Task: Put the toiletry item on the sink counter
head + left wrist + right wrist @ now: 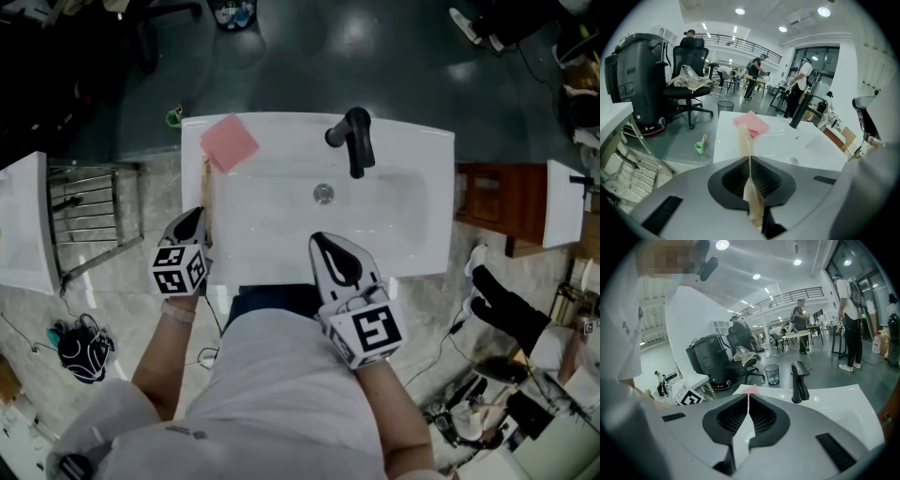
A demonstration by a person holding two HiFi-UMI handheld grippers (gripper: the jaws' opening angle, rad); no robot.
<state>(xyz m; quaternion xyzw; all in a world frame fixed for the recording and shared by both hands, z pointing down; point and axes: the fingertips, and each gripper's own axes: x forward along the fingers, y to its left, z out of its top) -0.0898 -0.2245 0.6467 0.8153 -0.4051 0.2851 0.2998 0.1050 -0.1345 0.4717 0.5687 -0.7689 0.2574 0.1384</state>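
Aim for the left ledge of the white sink counter [412, 150], short of the pink pad [229, 142]. The right gripper [748, 401] is closed and empty. The left gripper [749, 161] pinches the thin tan toiletry item [746, 138] edge-up above that ledge. Lower it flat before letting go.

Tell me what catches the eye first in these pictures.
The white sink fills the middle of the head view, with its black faucet at the back rim. A pink square lies on the counter's back left corner. The left gripper is shut on a thin tan strip that points out over the sink's left edge.
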